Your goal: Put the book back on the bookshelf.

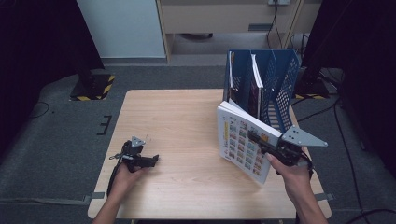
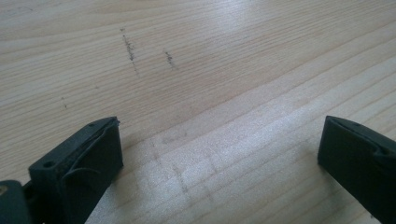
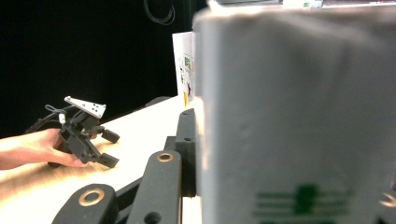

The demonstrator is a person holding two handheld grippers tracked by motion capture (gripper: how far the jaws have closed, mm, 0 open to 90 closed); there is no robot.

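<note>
One book [image 1: 240, 140] in the right hand-held gripper [image 1: 259, 141], far jaw hidden.

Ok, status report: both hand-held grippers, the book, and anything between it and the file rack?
Left hand-held gripper open, resting on table. Right hand-held gripper shut on book, lifted, tilted. Blue file rack just behind; nothing between.

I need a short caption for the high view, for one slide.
Right hand-held gripper holds a book upright before the blue file rack; left hand-held gripper rests open on the table.
</note>
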